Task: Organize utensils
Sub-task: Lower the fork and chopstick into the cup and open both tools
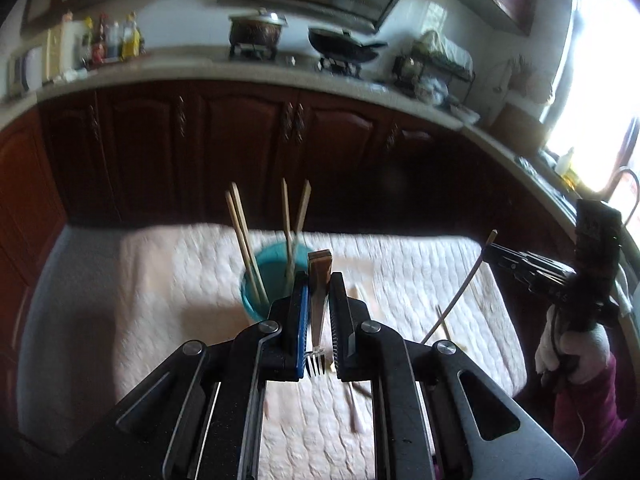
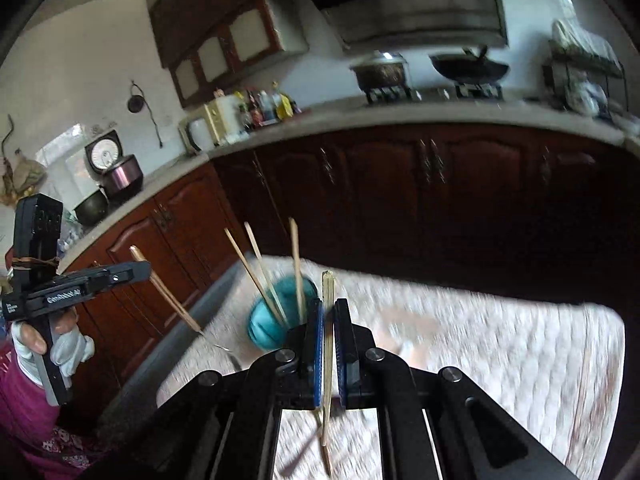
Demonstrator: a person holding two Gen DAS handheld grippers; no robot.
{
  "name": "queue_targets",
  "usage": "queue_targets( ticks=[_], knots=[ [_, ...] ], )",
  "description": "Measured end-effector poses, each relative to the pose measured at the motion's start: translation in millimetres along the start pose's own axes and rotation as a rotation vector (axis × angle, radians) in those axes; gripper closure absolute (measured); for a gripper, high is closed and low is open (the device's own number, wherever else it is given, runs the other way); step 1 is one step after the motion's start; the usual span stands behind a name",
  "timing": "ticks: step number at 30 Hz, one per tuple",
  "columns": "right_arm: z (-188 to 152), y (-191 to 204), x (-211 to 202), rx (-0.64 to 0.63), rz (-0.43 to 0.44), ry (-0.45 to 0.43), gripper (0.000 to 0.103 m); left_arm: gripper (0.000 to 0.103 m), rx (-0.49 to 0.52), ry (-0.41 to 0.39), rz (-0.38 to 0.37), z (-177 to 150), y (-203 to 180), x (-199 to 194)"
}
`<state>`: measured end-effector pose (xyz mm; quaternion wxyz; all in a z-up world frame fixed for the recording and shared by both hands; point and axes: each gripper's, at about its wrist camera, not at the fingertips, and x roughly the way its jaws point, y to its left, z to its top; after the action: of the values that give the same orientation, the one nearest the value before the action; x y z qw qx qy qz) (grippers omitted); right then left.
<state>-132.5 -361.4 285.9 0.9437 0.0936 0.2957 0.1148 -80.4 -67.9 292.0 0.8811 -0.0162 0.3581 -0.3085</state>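
Left wrist view: left hand-held gripper (image 1: 318, 304) clamps a fork (image 1: 319, 312), tines toward the camera; right hand-held gripper (image 2: 328, 344) pinches one chopstick (image 2: 327, 360); blurred cup (image 1: 266, 280) at 11 o'clock.

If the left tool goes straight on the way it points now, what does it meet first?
Probably the teal cup with its chopsticks, just beyond the left tool and its fork; depth is unclear.

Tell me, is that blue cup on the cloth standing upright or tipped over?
Upright. The blue cup stands on the white cloth with its mouth up, and chopsticks stick up out of it.
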Motion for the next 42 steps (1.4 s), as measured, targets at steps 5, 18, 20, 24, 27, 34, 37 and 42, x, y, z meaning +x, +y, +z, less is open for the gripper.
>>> queue_targets(
  ticks=[5,18,20,24,27,34,37,42],
  knots=[
    [44.3,24.5,12.6,-0.057,0.030,-0.041,0.098,0.094,-0.002,-0.053,0.047,32.0,8.7,6.9],
    [83.0,57.5,106.0,-0.121,0.015,-0.007,0.098,0.094,-0.064,-0.040,0.154,56.0,39.0,86.1],
    [79.7,54.0,119.5,-0.121,0.010,0.015,0.098,0.094,-0.074,-0.024,0.150,54.3,39.8,96.5],
    [66.3,45.1,143.4,-0.101,0.026,0.071,0.098,0.094,-0.063,0.001,0.171,49.0,38.0,116.6],
    [52.5,39.7,161.0,-0.089,0.034,0.122,0.098,0.094,-0.064,0.031,0.169,41.6,35.4,129.0],
    [27.1,26.1,189.5,-0.046,0.052,0.190,0.098,0.094,-0.056,0.075,0.185,28.5,30.9,152.7],
    [25.9,17.4,192.2,0.001,0.067,0.197,0.098,0.094,-0.059,0.081,0.188,25.7,30.7,155.7],
    [20.7,9.1,188.6,0.031,0.056,0.209,0.081,0.094,-0.083,0.078,0.167,24.4,34.2,153.3]
  ],
)
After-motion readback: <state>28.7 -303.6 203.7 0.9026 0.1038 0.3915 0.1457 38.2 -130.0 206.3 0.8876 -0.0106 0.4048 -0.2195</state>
